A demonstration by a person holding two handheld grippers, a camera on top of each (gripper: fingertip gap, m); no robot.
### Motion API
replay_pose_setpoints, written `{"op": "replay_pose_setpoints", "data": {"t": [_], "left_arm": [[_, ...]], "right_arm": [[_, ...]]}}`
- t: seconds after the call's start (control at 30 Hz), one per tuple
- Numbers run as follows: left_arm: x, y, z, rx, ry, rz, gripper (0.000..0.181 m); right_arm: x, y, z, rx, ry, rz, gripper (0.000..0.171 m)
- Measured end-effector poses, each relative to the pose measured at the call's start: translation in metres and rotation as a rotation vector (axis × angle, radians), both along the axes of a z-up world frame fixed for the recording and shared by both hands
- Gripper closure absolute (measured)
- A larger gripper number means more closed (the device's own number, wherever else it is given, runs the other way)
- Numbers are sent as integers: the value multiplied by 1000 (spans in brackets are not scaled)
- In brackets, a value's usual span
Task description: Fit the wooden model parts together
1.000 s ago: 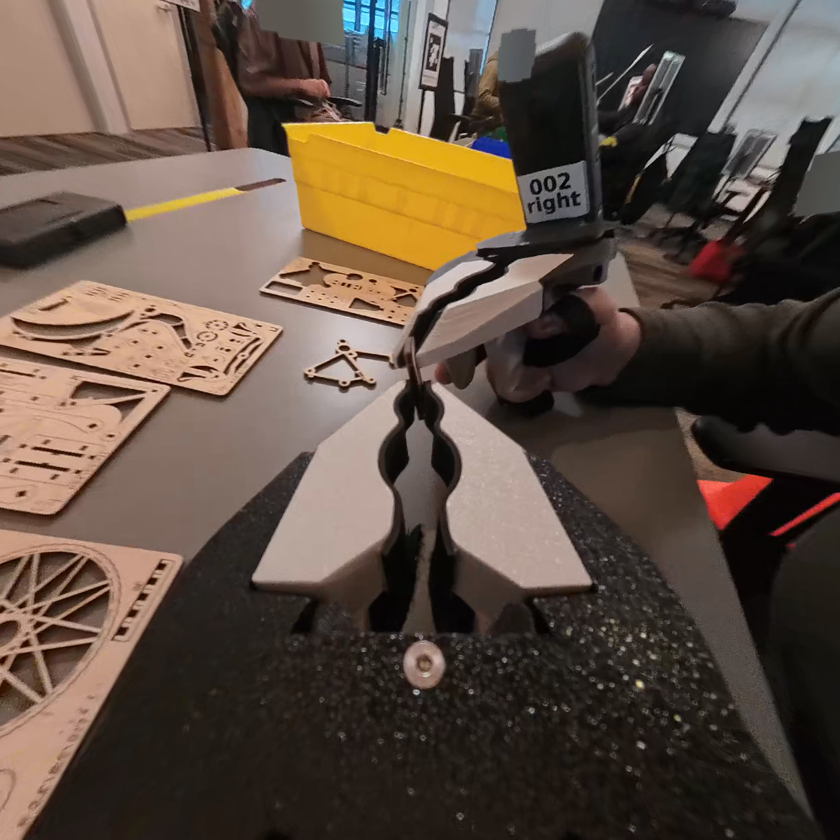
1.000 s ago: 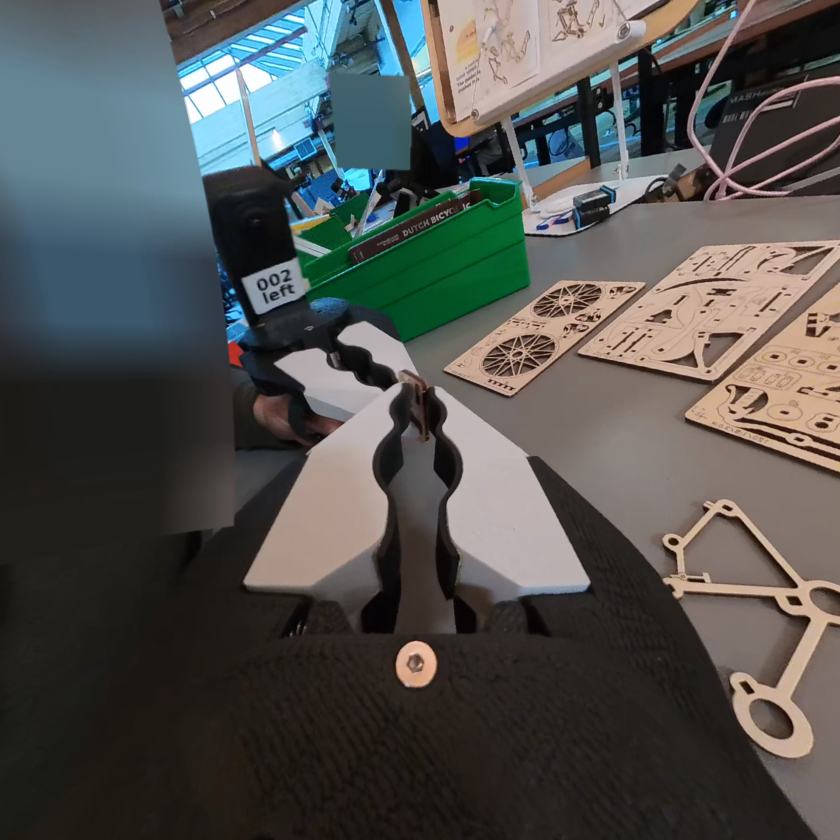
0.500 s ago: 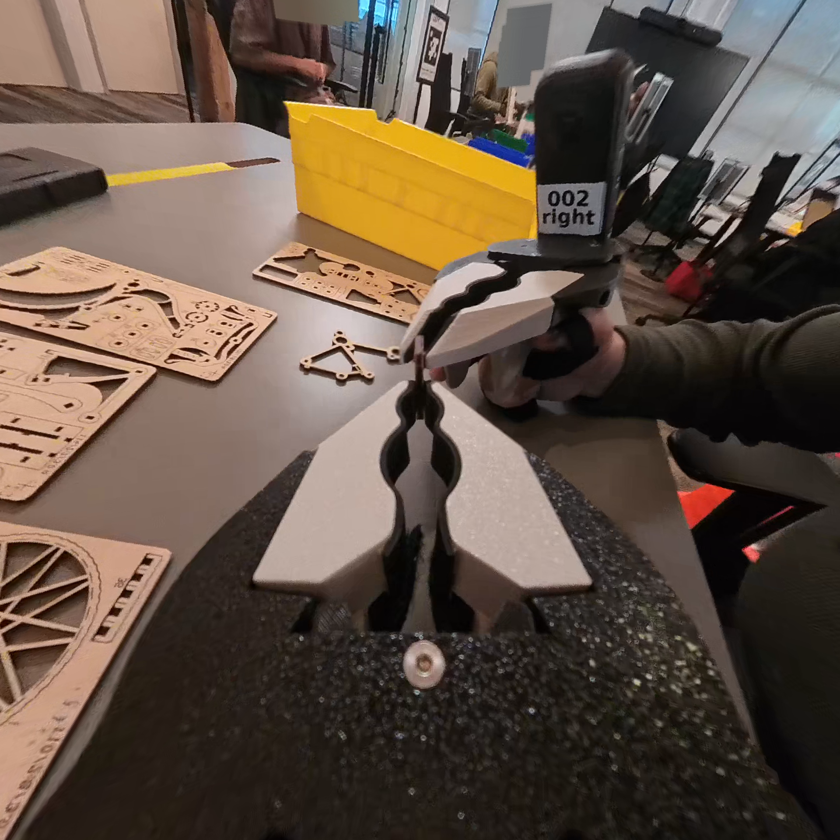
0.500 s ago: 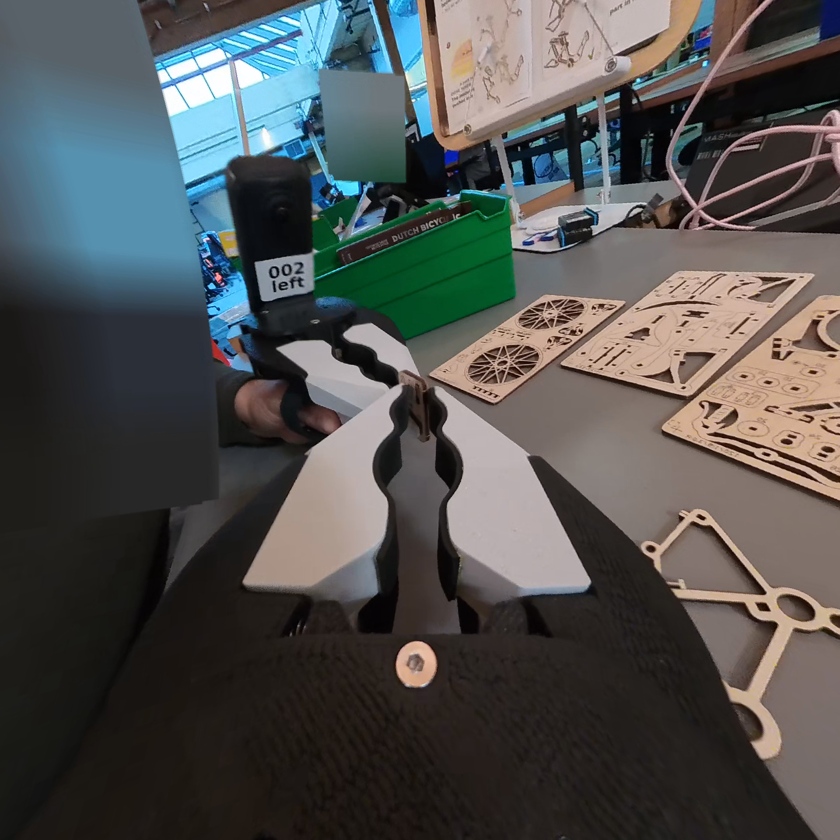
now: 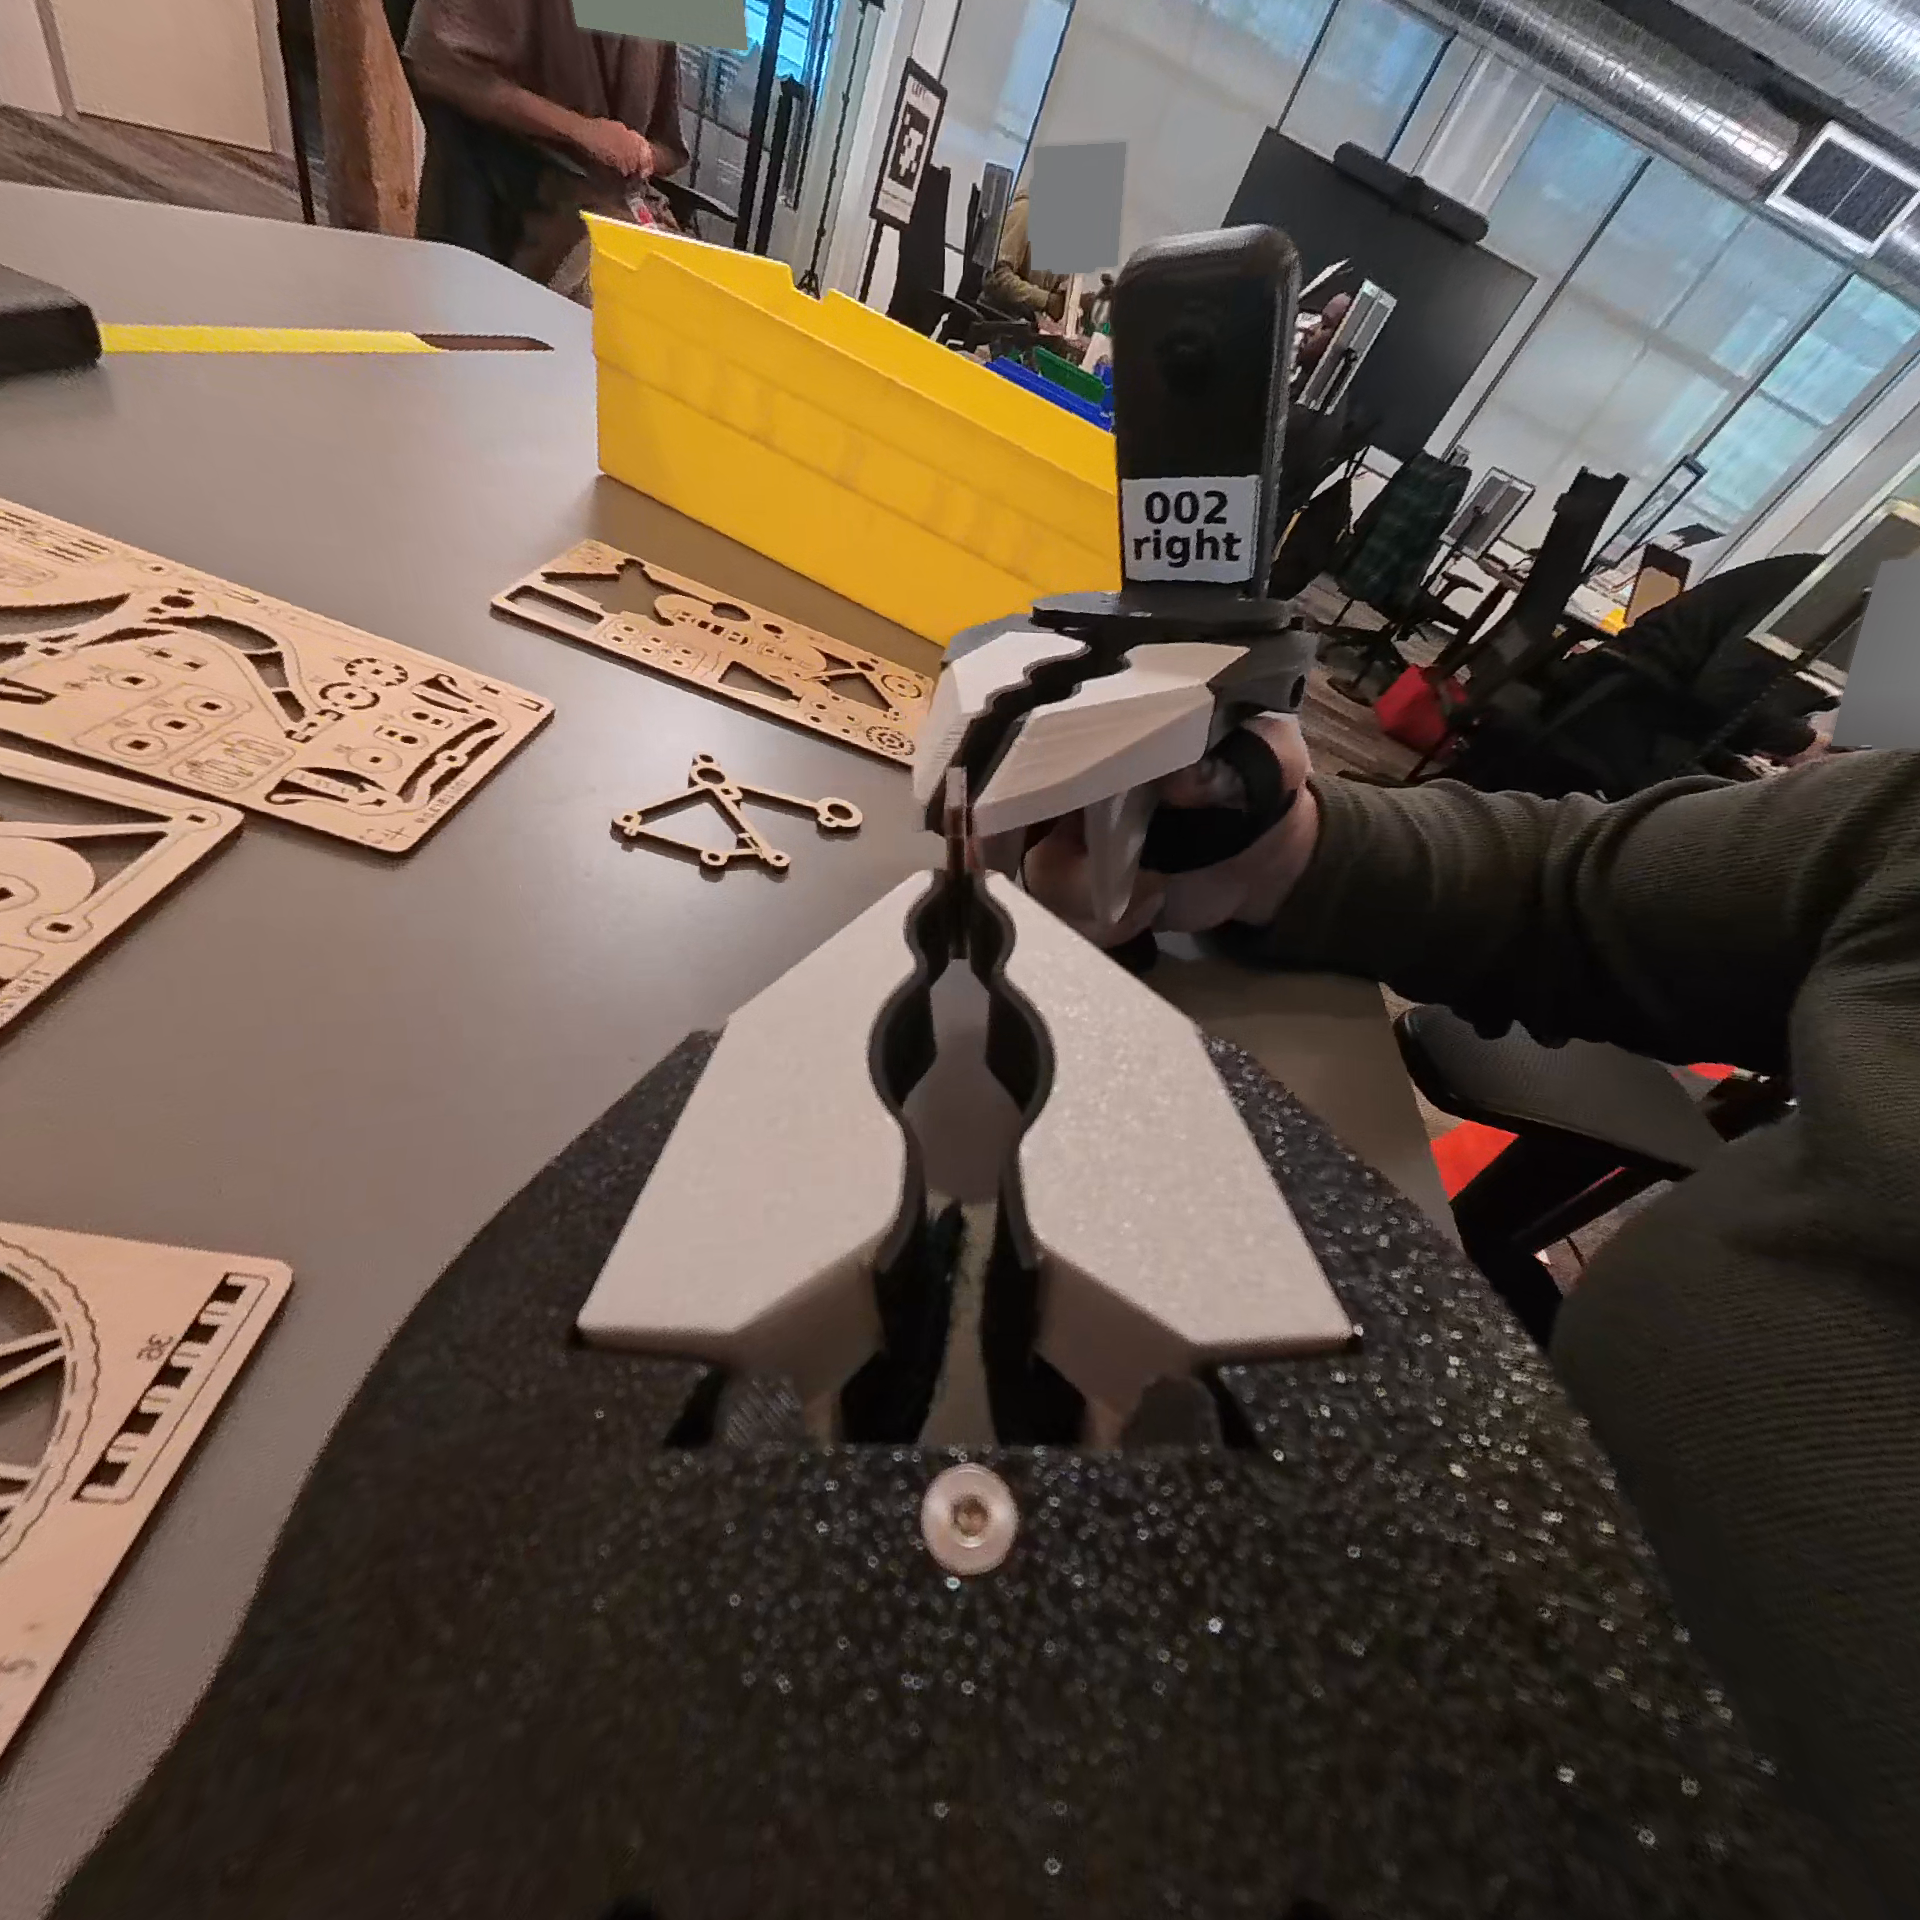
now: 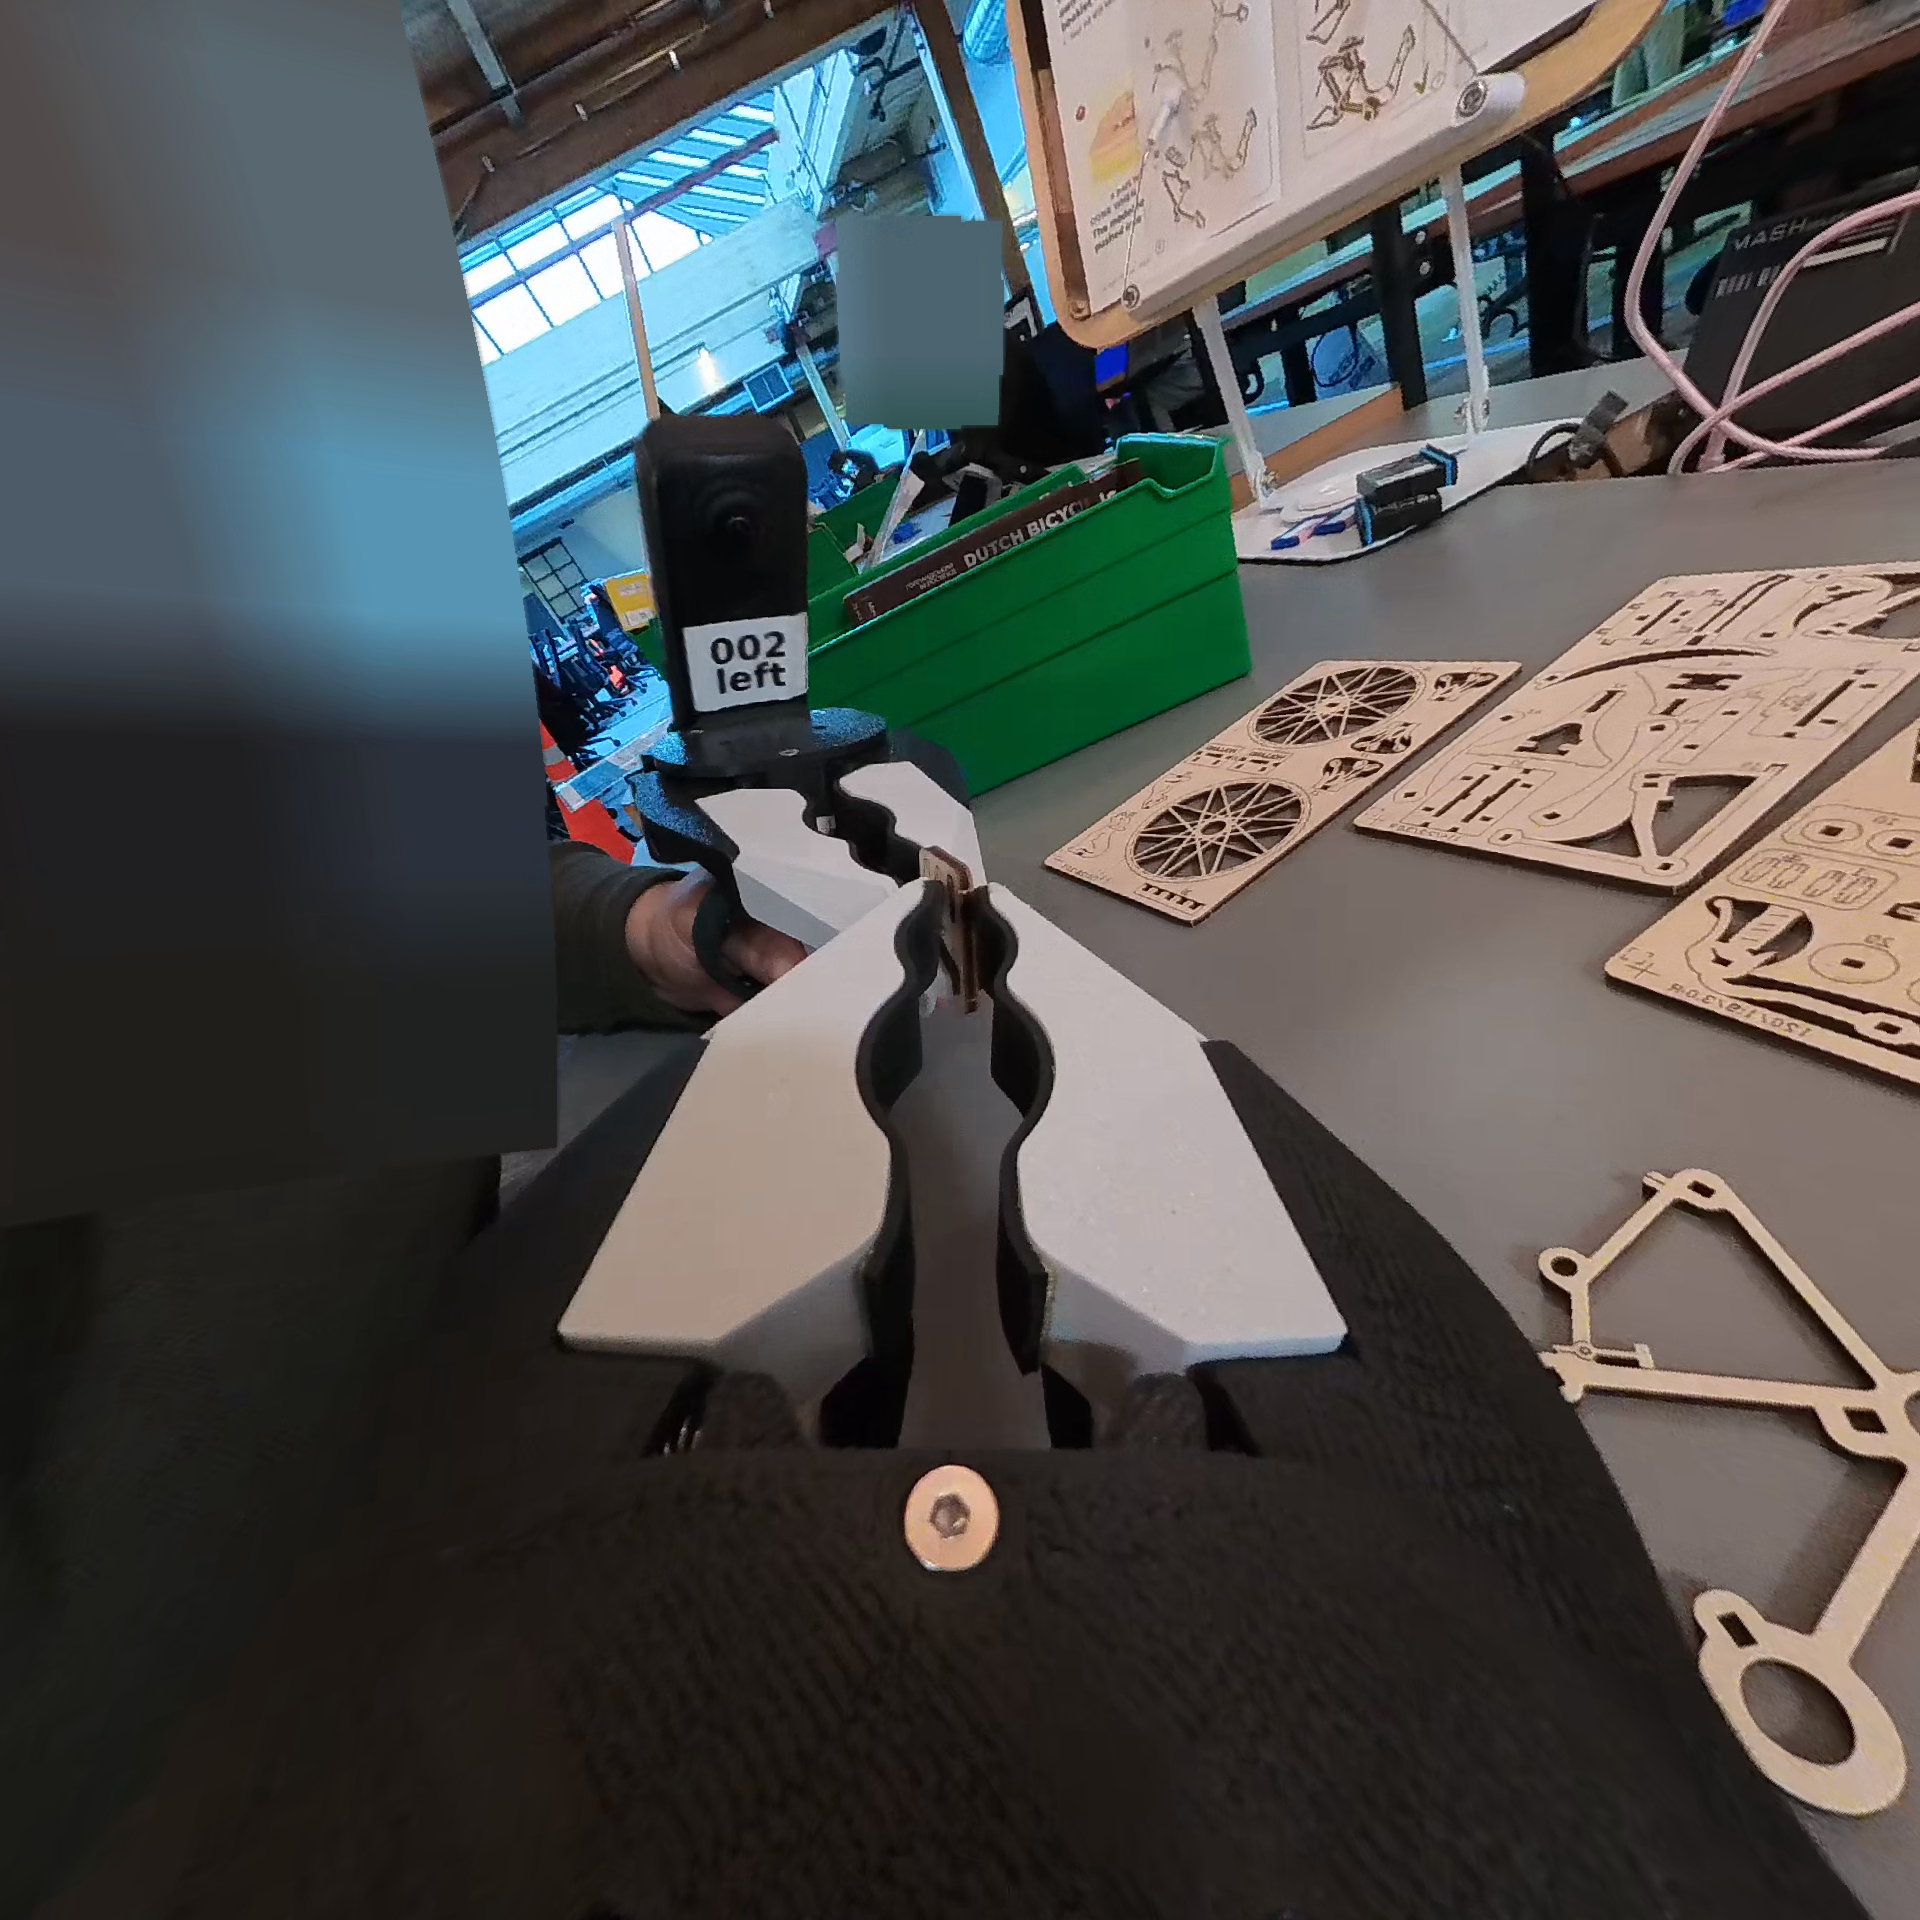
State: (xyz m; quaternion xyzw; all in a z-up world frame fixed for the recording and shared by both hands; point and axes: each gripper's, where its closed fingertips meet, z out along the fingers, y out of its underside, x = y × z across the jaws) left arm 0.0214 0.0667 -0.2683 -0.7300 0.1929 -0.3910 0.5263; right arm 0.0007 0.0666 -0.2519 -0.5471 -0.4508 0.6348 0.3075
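Observation:
My left gripper (image 5: 958, 896) is shut on a small thin wooden part (image 5: 957, 847), seen edge-on just above the table. My right gripper (image 5: 948, 781) comes in from the right, held by a hand, and its tips meet the same spot. In the right wrist view my right gripper (image 6: 954, 914) is shut on a small brown-edged wooden part (image 6: 960, 940), and the left gripper (image 6: 914, 857) touches it from behind. I cannot tell whether this is one part or two pressed together. A loose triangular wooden frame (image 5: 727, 821) lies flat on the grey table; it also shows in the right wrist view (image 6: 1714, 1455).
Several laser-cut wooden sheets (image 5: 270, 696) lie left of the grippers, and a wheel sheet (image 6: 1278, 774) with more sheets to its right. A yellow bin (image 5: 831, 447) stands behind, a green bin (image 6: 1039, 655) on the other side. An instruction board (image 6: 1247, 125) stands at the back. Left and right tips are no more than a few centimetres apart.
Both grippers stay shut and tip to tip on the small wooden part. They have shifted together a little, so the table and bins sit differently in both views.

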Motion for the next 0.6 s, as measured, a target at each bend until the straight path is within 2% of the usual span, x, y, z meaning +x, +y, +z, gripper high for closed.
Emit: {"op": "replay_pose_setpoints", "data": {"t": [0.23, 0.37, 0.6], "left_arm": [[1, 1, 0, -2, 1, 16, 180], [0, 3, -2, 99, 166, 88, 179], [-2, 7, -4, 176, 327, 172, 178]], "right_arm": [[0, 2, -1, 21, -23, -30, 167], [1, 4, -3, 51, -48, -61, 166], [1, 8, -5, 146, -77, -149, 166]]}}
